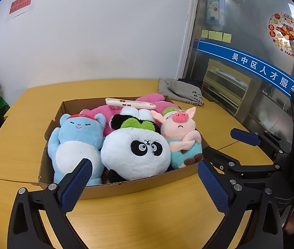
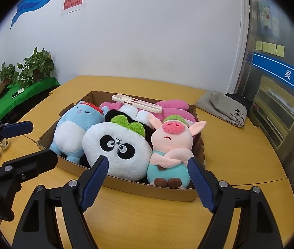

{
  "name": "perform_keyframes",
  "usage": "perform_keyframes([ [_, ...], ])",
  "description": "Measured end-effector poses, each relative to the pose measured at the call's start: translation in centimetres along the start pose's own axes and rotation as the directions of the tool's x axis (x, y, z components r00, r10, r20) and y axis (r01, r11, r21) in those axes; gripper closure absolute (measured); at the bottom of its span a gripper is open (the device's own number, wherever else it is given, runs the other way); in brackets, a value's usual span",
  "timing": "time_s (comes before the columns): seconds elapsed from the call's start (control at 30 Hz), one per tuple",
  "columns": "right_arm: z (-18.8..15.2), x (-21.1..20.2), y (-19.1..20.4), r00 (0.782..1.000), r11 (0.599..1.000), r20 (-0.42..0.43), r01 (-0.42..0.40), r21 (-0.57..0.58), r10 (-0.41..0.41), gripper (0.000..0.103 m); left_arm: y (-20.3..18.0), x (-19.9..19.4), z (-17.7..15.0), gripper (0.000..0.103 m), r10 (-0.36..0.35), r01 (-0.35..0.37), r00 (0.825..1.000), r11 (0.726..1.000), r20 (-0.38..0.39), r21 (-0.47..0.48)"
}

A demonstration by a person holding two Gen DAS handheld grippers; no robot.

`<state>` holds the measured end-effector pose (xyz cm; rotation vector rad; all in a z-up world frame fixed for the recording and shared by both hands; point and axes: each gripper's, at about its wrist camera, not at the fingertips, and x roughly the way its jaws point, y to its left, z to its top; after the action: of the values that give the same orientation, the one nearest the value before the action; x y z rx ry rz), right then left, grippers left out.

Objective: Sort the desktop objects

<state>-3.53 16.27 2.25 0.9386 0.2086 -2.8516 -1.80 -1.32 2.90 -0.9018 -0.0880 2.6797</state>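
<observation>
A shallow cardboard box (image 1: 136, 188) (image 2: 126, 183) sits on the yellow table. It is packed with a blue bear plush (image 1: 76, 143) (image 2: 72, 130), a panda plush (image 1: 134, 155) (image 2: 115, 151), a pink pig plush (image 1: 180, 134) (image 2: 169, 145) and a pink plush (image 1: 159, 99) (image 2: 171, 105) at the back. A white phone case (image 1: 130, 103) (image 2: 136, 103) lies on top of the toys. My left gripper (image 1: 144, 178) (image 2: 30, 143) hovers open just in front of the box. My right gripper (image 2: 148, 176) (image 1: 229, 145) is open beside it on the right, nothing between its fingers.
A grey cloth bag (image 1: 180, 91) (image 2: 219, 105) lies on the table behind the box to the right. Potted plants (image 2: 37, 64) stand on a green-covered side table (image 2: 18, 97) at the left. Small white items (image 2: 1, 145) sit near the table's left edge. A glass wall runs along the right.
</observation>
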Motion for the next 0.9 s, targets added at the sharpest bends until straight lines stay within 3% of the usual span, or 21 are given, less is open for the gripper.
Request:
perform_keyframes([
  [0.4,-0.3,0.1,-0.2,1.0,1.0,0.007,-0.007,0.009,0.007,0.023,0.4,0.0,-0.4,0.0,0.036,-0.035,0.999,0.998,0.016,-0.049],
  [0.63,-0.5,0.3,-0.4,1.0,1.0,-0.001,-0.007,0.012,0.007,0.023,1.3,0.8,-0.8,0.0,0.104,-0.104,0.995,0.988,0.0,-0.118],
  [0.8,-0.7,0.3,-0.5,1.0,1.0,-0.002,-0.012,0.02,0.012,0.023,1.3,1.3,-1.2,0.0,0.089,-0.09,0.996,0.99,-0.007,-0.109],
  [0.9,-0.9,0.5,-0.5,1.0,1.0,-0.006,-0.012,0.025,0.012,0.023,1.2,1.9,-1.6,0.0,0.113,-0.117,0.993,0.987,-0.04,-0.115],
])
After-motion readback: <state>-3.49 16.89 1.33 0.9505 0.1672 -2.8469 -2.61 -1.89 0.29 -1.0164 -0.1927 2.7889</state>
